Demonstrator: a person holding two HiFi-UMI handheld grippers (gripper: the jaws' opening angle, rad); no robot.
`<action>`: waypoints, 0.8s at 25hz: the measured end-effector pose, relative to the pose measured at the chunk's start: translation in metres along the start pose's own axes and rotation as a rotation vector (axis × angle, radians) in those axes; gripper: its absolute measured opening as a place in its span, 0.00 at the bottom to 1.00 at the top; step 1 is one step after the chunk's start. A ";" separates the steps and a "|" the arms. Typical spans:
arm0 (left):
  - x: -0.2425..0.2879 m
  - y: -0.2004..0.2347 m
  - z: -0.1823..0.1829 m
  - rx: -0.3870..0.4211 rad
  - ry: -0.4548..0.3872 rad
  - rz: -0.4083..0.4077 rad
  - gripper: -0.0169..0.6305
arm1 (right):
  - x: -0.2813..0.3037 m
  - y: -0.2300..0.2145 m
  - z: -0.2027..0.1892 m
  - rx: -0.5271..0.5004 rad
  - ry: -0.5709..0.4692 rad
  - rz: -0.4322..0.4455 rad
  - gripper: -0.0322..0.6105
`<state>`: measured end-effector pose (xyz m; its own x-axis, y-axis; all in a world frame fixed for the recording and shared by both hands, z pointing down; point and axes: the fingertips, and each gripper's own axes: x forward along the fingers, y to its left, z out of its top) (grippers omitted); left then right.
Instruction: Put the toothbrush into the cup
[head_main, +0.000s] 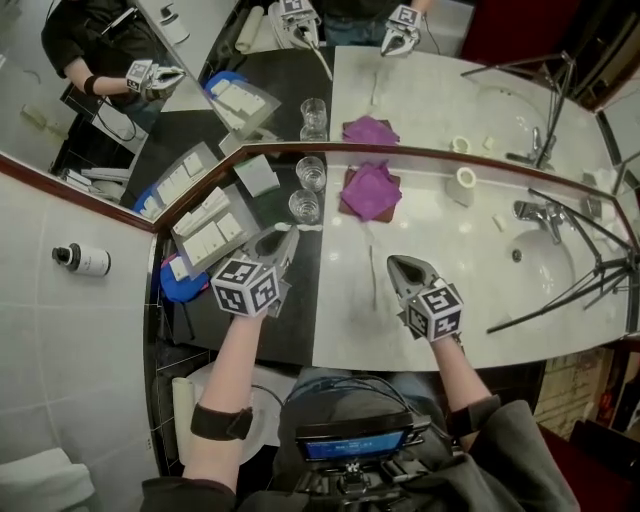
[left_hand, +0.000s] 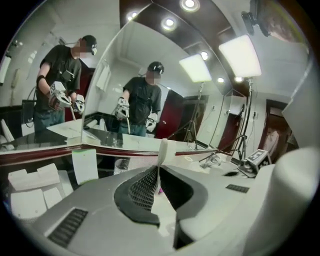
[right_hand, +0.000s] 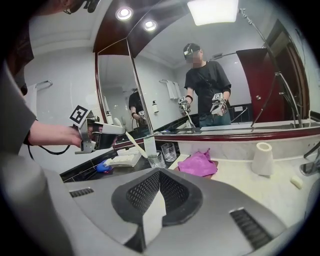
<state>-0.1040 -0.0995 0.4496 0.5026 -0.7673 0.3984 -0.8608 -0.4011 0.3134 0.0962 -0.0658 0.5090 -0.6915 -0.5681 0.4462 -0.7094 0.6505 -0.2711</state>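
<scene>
My left gripper (head_main: 285, 238) is shut on a white toothbrush (head_main: 306, 228), whose free end reaches toward the nearer of two clear glass cups (head_main: 304, 206) on the dark counter strip. In the right gripper view the left gripper (right_hand: 120, 131) holds the toothbrush (right_hand: 132, 143) slanting down, its tip just over the rim of the nearer cup (right_hand: 156, 159). In the left gripper view the toothbrush (left_hand: 162, 154) sticks up from between the closed jaws of that gripper (left_hand: 159, 172). My right gripper (head_main: 398, 264) hovers over the white counter, shut and empty; its closed jaws (right_hand: 159, 174) hold nothing.
A second glass (head_main: 310, 172) stands behind the first. A purple cloth (head_main: 370, 190) lies to the right, then a small white roll (head_main: 465, 185). A tray of white packets (head_main: 205, 240) sits at the left. Sink (head_main: 545, 262), faucet (head_main: 535, 212) and tripod legs (head_main: 590, 285) occupy the right. Mirrors line the back.
</scene>
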 end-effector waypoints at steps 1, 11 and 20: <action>-0.002 -0.009 -0.008 -0.014 0.030 -0.031 0.05 | -0.002 -0.002 -0.002 0.002 -0.001 -0.002 0.08; 0.001 -0.061 -0.069 -0.208 0.276 -0.281 0.04 | -0.027 -0.015 -0.024 0.037 0.005 -0.032 0.08; 0.025 -0.086 -0.114 -0.313 0.502 -0.466 0.05 | -0.042 -0.027 -0.052 0.079 0.028 -0.083 0.08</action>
<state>-0.0083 -0.0274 0.5306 0.8502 -0.2021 0.4861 -0.5243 -0.4099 0.7464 0.1518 -0.0333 0.5421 -0.6267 -0.6033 0.4932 -0.7734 0.5593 -0.2984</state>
